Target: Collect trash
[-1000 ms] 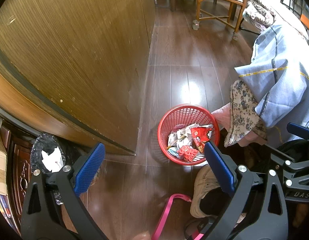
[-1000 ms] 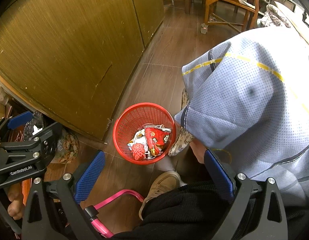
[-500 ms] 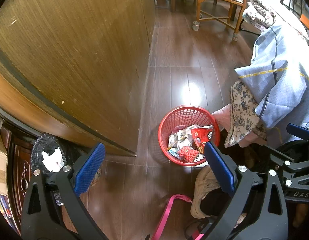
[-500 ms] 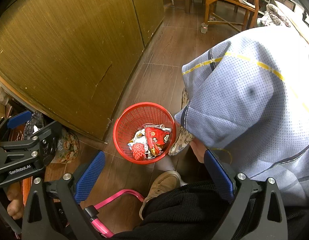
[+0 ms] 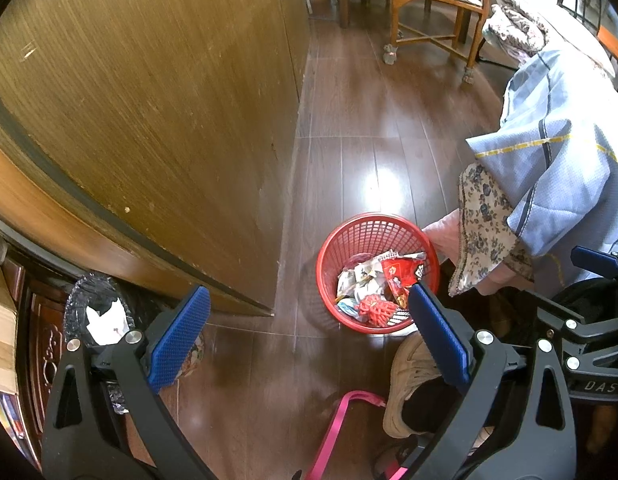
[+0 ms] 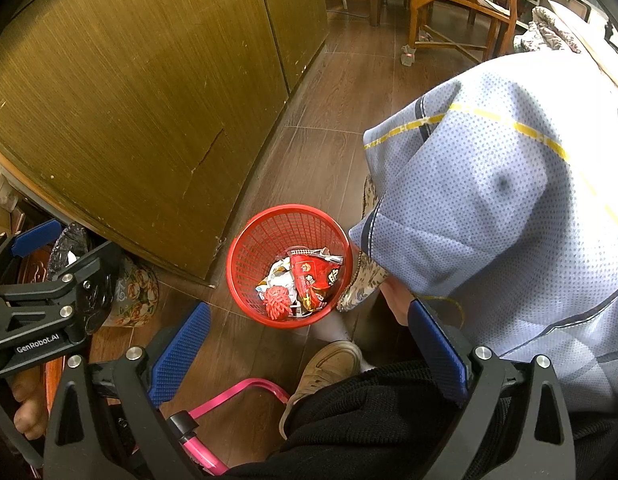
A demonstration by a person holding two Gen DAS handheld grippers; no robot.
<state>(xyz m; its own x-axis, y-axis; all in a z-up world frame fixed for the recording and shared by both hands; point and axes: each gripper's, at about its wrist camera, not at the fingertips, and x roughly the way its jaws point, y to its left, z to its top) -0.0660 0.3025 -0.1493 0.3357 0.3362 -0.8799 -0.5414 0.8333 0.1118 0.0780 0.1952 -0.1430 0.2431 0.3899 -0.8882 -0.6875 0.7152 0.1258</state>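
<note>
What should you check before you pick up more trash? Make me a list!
1. Left gripper open and empty: ok.
2. Right gripper open and empty: ok.
3. Red basket upright on the floor: ok.
4. Room left in the basket above the wrappers: ok.
5. Loose trash within reach on the floor: cannot tell, none shows.
6. Path clear: not ok, a shoe and blue cloth crowd the basket.

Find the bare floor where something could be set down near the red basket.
Free: floor between the wooden cabinet and the blue bedding, beyond the red basket. Crowded: the basket's near side, with the shoe and pink strap.
</note>
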